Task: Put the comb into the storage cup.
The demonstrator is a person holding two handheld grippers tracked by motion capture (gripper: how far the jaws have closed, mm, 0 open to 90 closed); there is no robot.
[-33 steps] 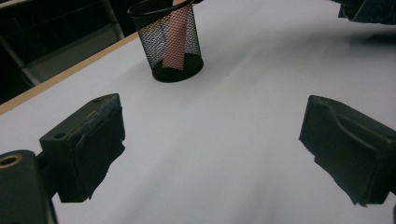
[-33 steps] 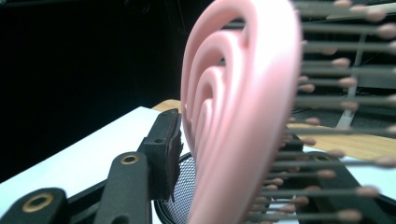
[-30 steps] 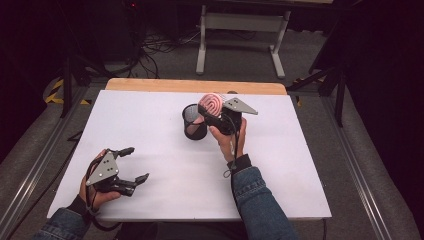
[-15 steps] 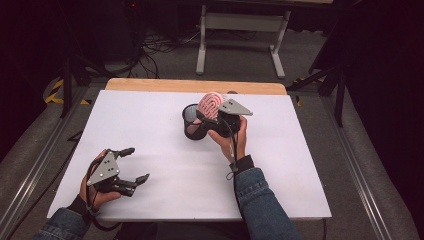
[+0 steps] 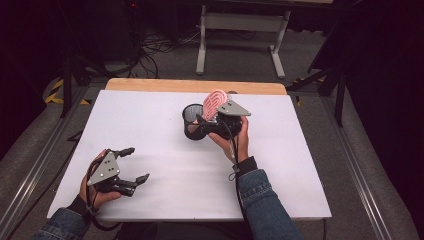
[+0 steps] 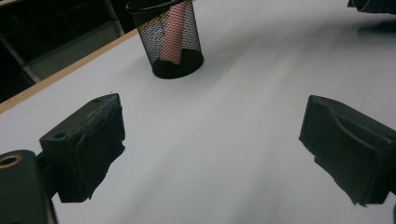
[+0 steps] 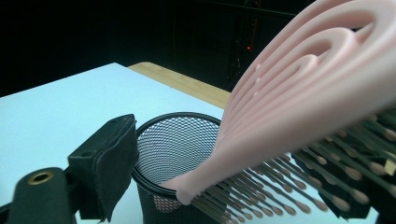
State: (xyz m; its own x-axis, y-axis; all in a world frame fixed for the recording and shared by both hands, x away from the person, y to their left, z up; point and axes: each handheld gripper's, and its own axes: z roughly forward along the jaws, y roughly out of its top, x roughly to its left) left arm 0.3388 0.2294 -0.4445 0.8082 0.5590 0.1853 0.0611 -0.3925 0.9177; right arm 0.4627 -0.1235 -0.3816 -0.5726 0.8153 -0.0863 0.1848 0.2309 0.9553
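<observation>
No legible text, labels or numbers (any view), no brands

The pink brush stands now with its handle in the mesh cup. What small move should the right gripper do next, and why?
Probably draw the right gripper back and up, away from the pink hairbrush. Its jaws have just been opening and no longer press the brush, whose handle already sits inside the black mesh cup, head leaning over the rim. A slow retreat should avoid snagging the bristles or tipping the cup.

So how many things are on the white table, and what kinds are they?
Pink hairbrush: 1, handle down in the cup
Black mesh cup: 1
Hand-held gripper: 2, the left hand-held gripper and the right hand-held gripper
Total: 4
</observation>
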